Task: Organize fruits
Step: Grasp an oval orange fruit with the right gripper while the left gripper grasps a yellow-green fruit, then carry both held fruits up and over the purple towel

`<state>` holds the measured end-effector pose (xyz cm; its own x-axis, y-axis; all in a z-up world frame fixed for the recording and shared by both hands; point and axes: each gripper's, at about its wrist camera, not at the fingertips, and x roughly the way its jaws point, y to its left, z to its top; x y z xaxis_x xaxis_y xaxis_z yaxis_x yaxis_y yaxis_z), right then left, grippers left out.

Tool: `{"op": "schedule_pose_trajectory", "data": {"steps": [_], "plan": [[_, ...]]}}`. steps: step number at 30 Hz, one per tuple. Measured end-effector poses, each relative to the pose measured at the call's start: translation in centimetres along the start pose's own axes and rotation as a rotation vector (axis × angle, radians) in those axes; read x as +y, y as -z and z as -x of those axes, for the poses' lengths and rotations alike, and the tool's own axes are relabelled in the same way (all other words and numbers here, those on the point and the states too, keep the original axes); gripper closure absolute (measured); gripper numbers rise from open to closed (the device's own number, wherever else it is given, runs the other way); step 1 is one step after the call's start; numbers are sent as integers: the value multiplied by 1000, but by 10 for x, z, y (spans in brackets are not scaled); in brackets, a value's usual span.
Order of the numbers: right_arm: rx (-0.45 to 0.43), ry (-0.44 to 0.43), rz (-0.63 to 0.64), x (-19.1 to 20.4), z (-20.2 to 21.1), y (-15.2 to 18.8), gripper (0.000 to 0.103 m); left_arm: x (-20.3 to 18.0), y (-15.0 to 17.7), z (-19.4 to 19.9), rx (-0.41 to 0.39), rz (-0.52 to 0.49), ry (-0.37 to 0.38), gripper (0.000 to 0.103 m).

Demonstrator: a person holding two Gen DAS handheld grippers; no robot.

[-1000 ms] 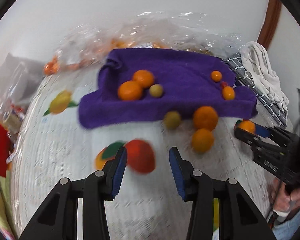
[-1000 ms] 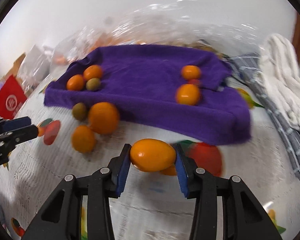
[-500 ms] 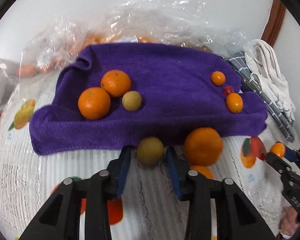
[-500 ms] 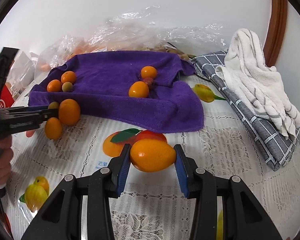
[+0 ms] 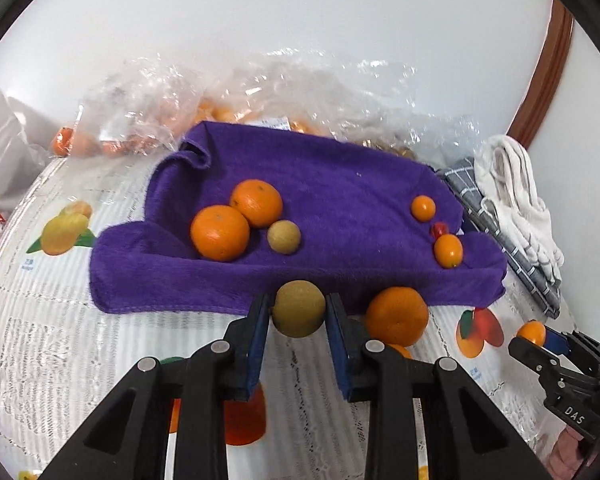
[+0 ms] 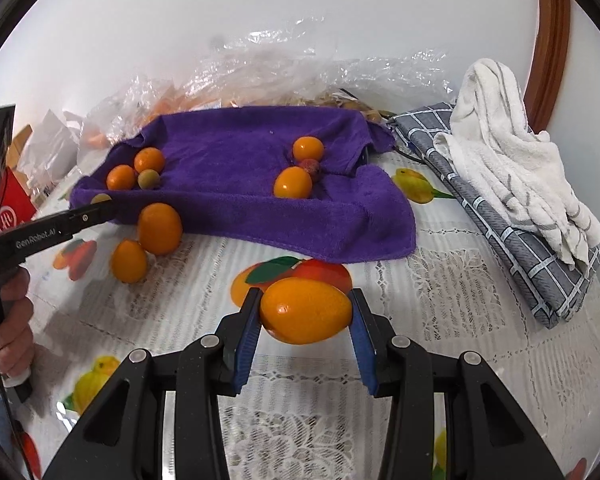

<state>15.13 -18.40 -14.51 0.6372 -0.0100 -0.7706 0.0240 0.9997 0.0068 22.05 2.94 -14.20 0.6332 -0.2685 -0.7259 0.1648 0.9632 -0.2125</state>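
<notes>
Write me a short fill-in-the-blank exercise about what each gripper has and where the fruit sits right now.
1. The left gripper is shut on a round ____-brown fruit.
2. The right gripper holds an oval ____ fruit.
3. The purple towel carries ____ large oranges at its left end.
4. The white towel lies on a ____ checked cloth.

Missing words: green; orange; two; grey

Lighting: bright, even, diffuse; pale wall (image 5: 300,32) nearly blown out. Shadows: soft and faint, under the fruit and along the near edge of the purple terry towel (image 6: 240,200). Glare: white glints on the crumpled clear plastic bags (image 5: 260,84); small highlight on the glossy orange oval fruit (image 6: 305,312). Focus: sharp, no motion blur. Distortion: strong fisheye bulge; black vignette at corners.
</notes>
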Motion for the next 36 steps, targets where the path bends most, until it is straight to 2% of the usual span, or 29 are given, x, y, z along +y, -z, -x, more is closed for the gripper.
{"op": "schedule_pose_trajectory", "data": {"steps": [6,11,14,23,30,36], "plan": [[-13,0,-39,1,10,-6,61,6,-5,15,-51,22,37,76],[-40,3,-69,-5,24,-19,61,14,-13,28,-78,39,17,76],[-65,12,-75,-10,30,-29,61,21,-19,43,-112,38,-21,76],[-113,22,-109,-26,30,-63,61,39,-48,65,-85,52,-92,76],[-171,-38,-186,-40,31,-98,61,40,-77,71,-92,64,-77,76],[-193,-53,-182,-41,24,-123,61,47,-101,69,-110,66,-77,76]]}}
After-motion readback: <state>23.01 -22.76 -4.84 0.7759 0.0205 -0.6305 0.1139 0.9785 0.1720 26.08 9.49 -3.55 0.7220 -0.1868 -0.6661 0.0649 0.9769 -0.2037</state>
